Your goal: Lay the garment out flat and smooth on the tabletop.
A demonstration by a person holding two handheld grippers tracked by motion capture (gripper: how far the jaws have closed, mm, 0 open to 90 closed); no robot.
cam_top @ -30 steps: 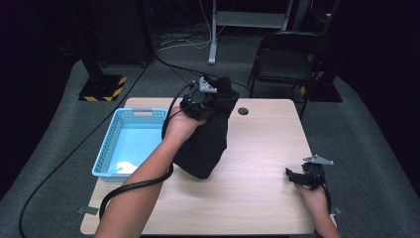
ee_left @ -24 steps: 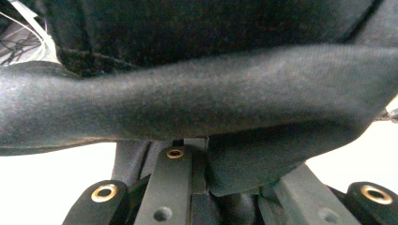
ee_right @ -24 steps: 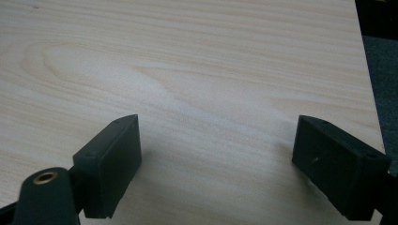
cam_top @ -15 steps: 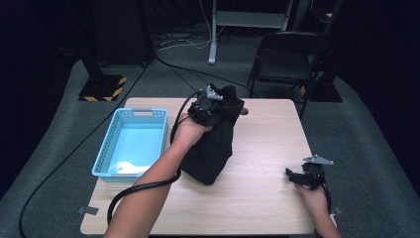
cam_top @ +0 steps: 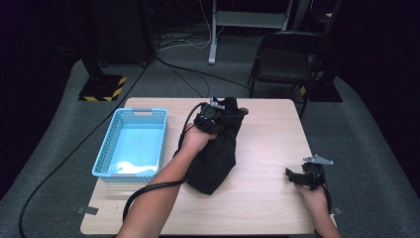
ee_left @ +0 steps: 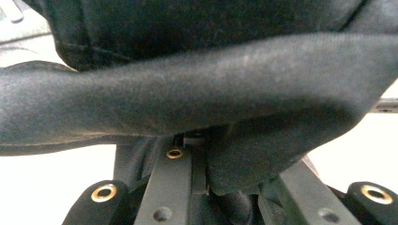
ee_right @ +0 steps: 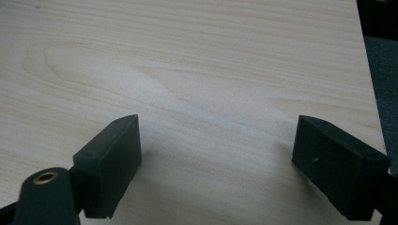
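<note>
Bag [cam_top: 215, 158] lies at table [cam_top: 267, 198] centre; basket [cam_top: 131, 144] at its 9 o'clock, right gripper [cam_top: 289, 174] at 4 o'clock; chair [cam_top: 285, 62] beyond table at 1 o'clock.

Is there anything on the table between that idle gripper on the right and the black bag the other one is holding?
Nothing visible. The right gripper rests open near the table's right edge, and only bare wood lies between it and the black bag. The left gripper is clamped on the bag's top fabric.

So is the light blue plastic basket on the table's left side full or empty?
Empty: in the high view the light blue plastic basket shows only its bare floor, with nothing lying inside.
</note>
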